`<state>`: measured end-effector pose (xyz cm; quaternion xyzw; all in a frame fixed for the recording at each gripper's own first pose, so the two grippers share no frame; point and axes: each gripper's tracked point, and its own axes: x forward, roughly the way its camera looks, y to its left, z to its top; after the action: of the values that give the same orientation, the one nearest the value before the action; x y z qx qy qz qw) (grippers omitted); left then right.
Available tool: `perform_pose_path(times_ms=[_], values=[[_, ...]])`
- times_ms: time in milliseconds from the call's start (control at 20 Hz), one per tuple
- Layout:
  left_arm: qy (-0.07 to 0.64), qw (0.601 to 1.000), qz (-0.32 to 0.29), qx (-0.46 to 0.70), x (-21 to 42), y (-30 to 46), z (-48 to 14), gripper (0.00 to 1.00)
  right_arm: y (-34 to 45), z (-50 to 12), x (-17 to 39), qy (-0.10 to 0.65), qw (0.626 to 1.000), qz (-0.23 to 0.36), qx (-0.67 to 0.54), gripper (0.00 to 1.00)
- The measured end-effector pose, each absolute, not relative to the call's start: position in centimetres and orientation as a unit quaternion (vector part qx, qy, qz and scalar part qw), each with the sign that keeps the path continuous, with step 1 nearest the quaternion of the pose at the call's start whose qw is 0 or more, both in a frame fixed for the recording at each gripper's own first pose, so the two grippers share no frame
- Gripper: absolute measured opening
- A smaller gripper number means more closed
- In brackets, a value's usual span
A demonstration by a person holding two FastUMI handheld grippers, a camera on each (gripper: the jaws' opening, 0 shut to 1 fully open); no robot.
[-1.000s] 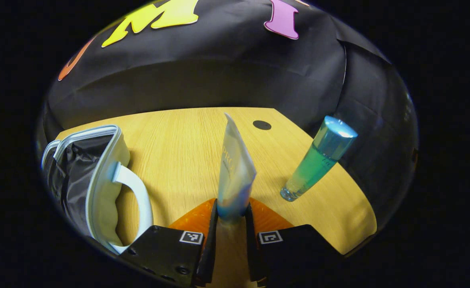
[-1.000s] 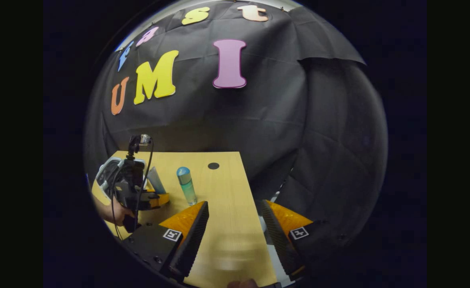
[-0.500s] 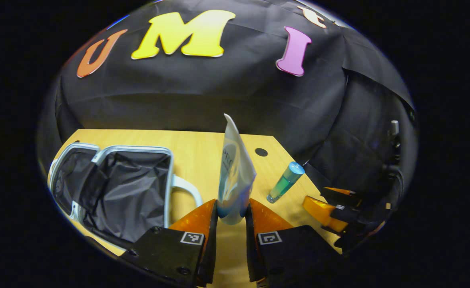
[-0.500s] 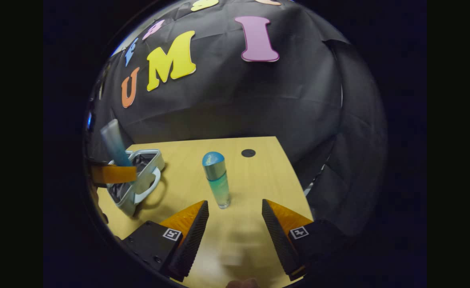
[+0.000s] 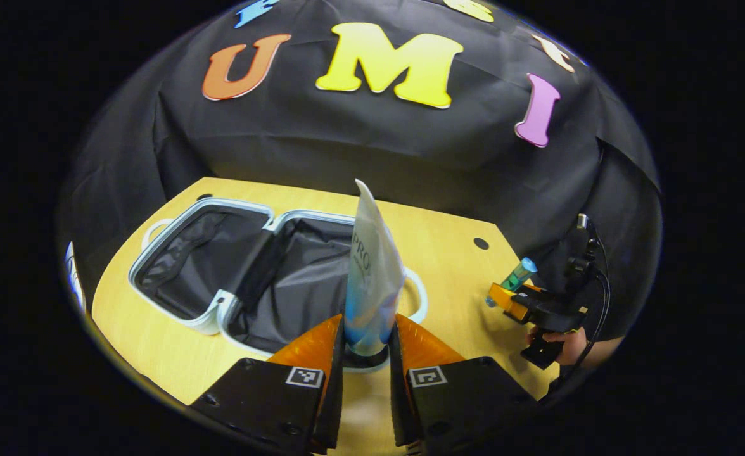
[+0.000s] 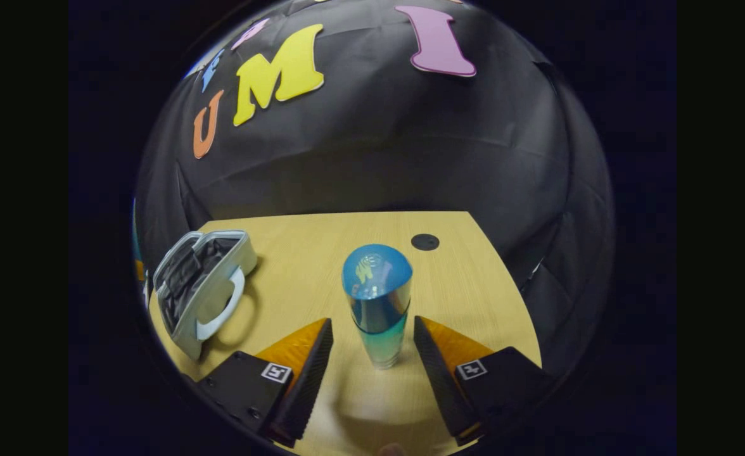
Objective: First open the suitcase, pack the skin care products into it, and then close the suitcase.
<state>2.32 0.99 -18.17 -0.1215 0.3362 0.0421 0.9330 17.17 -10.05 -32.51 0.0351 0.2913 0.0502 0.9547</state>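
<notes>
Tube (image 5: 372,272): soft, light, pinched at its cap end by the left gripper (image 5: 365,345), centre frame above the open suitcase (image 5: 252,272).

Bottle (image 6: 377,304): rigid, likely slick and tippable, upright at centre between the right gripper's (image 6: 372,354) wide fingers, untouched; best gripped mid-body.

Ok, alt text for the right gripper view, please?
The right gripper, jaws open, straddles an upright blue-capped green bottle on a light wooden table, not yet gripping it. A pale open suitcase with dark lining lies at left.
</notes>
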Motion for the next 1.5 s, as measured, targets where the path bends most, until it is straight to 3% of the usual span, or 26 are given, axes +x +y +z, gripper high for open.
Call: perform_pose_path(times_ms=[150, 250, 450, 700, 1000, 1200, 1500], values=[[0.337, 0.929, 0.062, -0.139, 1.5, 3.5, -17.8, 0.35, -10.5, -33.4, 18.0, 0.304, 0.952, 0.032, 0.027, 0.57], [0.337, 0.928, 0.059, -0.147, 1.6, 4.4, -17.5, 0.35, -10.6, -33.4, 18.3, 0.308, 0.950, 0.033, 0.023, 0.39], [0.347, 0.927, 0.027, -0.141, 2.9, 6.1, -17.6, 0.35, -10.6, -32.0, 17.3, 0.324, 0.945, 0.031, 0.028, 0.32], [0.410, 0.901, -0.027, -0.142, 4.4, 7.7, -20.2, 0.35, -9.4, -26.7, 12.7, 0.323, 0.943, 0.058, 0.053, 0.33], [0.555, 0.816, -0.086, -0.136, 5.7, 9.1, -25.9, 0.35, -7.2, -19.9, 4.9, 0.327, 0.933, 0.103, 0.112, 0.33], [0.630, 0.760, -0.117, -0.110, 6.5, 9.1, -29.0, 0.35, -7.4, -17.8, 1.1, 0.327, 0.926, 0.088, 0.168, 0.33], [0.724, 0.675, -0.116, -0.080, 6.1, 10.0, -32.3, 0.35, -7.4, -15.9, -1.9, 0.315, 0.927, 0.074, 0.191, 0.33]])
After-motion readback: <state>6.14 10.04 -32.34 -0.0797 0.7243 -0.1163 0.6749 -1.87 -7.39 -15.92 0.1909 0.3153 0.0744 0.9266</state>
